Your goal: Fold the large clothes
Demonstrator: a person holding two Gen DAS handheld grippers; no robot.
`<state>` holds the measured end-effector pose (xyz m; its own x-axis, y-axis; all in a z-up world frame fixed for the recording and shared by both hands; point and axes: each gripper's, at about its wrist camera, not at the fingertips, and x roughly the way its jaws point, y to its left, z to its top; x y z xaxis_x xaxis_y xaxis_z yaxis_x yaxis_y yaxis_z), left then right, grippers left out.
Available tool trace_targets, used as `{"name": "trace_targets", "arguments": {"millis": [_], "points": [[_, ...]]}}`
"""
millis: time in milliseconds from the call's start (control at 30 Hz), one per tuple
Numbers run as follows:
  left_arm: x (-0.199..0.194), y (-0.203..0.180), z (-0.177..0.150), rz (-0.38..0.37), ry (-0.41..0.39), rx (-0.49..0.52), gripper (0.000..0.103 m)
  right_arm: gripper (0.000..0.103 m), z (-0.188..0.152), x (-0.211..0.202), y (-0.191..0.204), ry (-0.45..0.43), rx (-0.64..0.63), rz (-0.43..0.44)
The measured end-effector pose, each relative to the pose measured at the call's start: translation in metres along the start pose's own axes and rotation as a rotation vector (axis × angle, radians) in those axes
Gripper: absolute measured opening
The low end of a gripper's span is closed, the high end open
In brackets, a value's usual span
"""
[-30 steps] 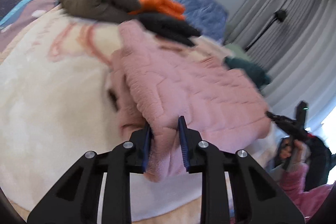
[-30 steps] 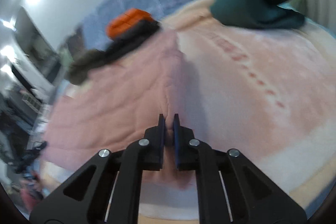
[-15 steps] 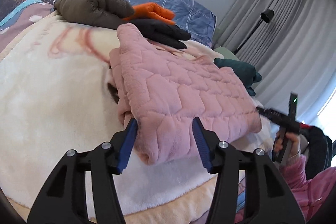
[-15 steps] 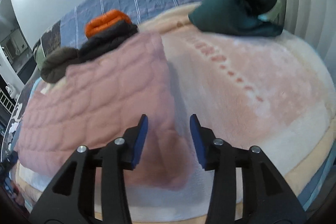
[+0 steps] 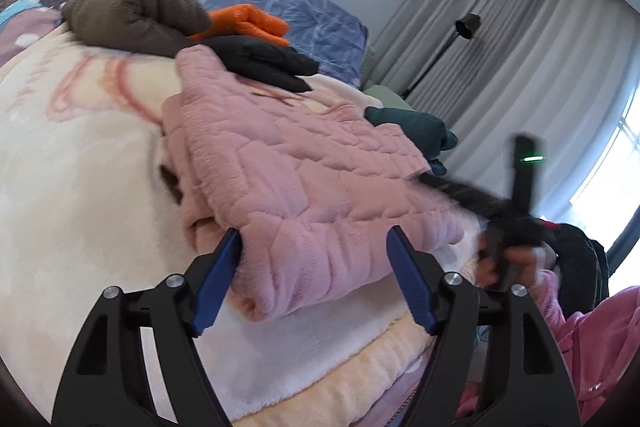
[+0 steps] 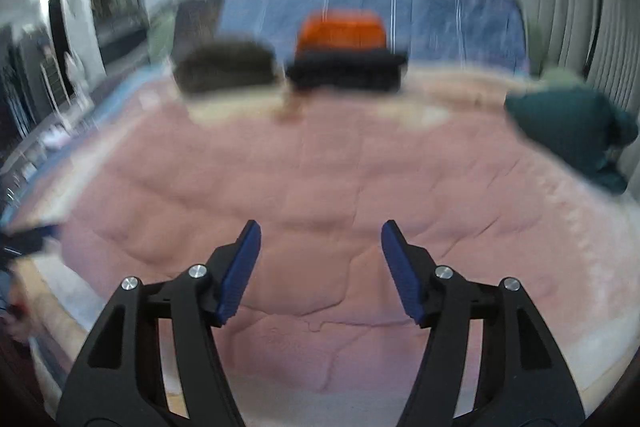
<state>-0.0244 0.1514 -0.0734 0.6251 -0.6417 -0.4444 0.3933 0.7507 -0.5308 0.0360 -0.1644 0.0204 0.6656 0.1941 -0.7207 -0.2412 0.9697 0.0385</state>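
A folded pink quilted garment (image 5: 296, 183) lies on the cream blanket of the bed (image 5: 80, 163). My left gripper (image 5: 316, 247) is at its near corner, jaws opening, blue pads apart on either side of the fold and not pressing it. In the right wrist view the same pink garment (image 6: 320, 187) fills the middle, blurred by motion. My right gripper (image 6: 320, 239) hovers over its near edge, jaws opening, nothing pinched between them. That right gripper (image 5: 472, 193) and the hand holding it show blurred at the right of the left wrist view.
At the head of the bed sit a brown garment (image 5: 136, 15), an orange one (image 5: 248, 21) on a black one (image 5: 264, 61), and a dark green one (image 5: 416, 131). Grey curtains (image 5: 520, 47) and a floor lamp (image 5: 466, 25) stand to the right.
Both grippers let go of the pink garment and opened wide. The right gripper swung around from the garment's side to face the head of the bed. The left one barely moved.
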Motion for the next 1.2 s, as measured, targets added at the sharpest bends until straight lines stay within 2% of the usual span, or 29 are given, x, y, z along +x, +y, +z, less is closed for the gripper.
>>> {"name": "trace_targets", "arguments": {"millis": [33,100,233,267,467,700,733,833,867,933,967,1033,1100,1200], "points": [[0.0,-0.001,0.002,-0.018,-0.004,0.004,0.076,0.067,-0.007,0.026,-0.005,0.069,0.035,0.006],[0.0,-0.003,0.007,-0.079,-0.02,0.006,0.077,0.069,-0.01,0.035,-0.013,0.043,0.086,0.039],[-0.001,0.002,0.017,-0.195,-0.031,-0.018,0.081,0.07,-0.005,0.031,-0.01,0.054,0.087,0.023],[0.0,0.004,0.018,-0.201,-0.026,-0.017,0.081,0.07,-0.004,0.032,-0.009,0.055,0.086,0.022],[0.009,0.003,0.003,-0.072,0.028,0.077,0.083,0.071,-0.007,0.038,-0.013,0.051,0.094,0.012],[0.027,0.022,-0.006,0.0,0.151,0.128,0.083,0.072,-0.01,0.037,-0.01,0.056,0.097,0.005],[0.03,0.026,-0.005,0.003,0.172,0.132,0.08,0.072,-0.01,0.037,-0.01,0.055,0.097,0.005],[0.027,0.02,0.002,-0.041,0.181,0.213,0.054,0.072,-0.011,0.037,-0.01,0.051,0.099,0.003],[0.025,0.016,0.003,-0.033,0.185,0.25,0.051,0.072,-0.012,0.037,-0.01,0.05,0.1,0.001],[0.021,0.007,0.003,-0.036,0.193,0.324,0.051,0.072,-0.012,0.037,-0.01,0.048,0.098,0.0],[0.017,0.003,0.003,-0.06,0.199,0.357,0.051,0.072,-0.012,0.037,-0.009,0.047,0.097,-0.001],[0.018,-0.002,0.005,-0.102,0.214,0.376,0.051,0.073,-0.012,0.038,-0.009,0.048,0.098,-0.003],[0.021,-0.002,0.005,-0.123,0.236,0.394,0.057,0.074,-0.011,0.038,-0.008,0.051,0.102,-0.007],[0.035,0.004,0.003,-0.134,0.278,0.364,0.057,0.076,-0.01,0.039,-0.007,0.054,0.107,-0.014]]}}
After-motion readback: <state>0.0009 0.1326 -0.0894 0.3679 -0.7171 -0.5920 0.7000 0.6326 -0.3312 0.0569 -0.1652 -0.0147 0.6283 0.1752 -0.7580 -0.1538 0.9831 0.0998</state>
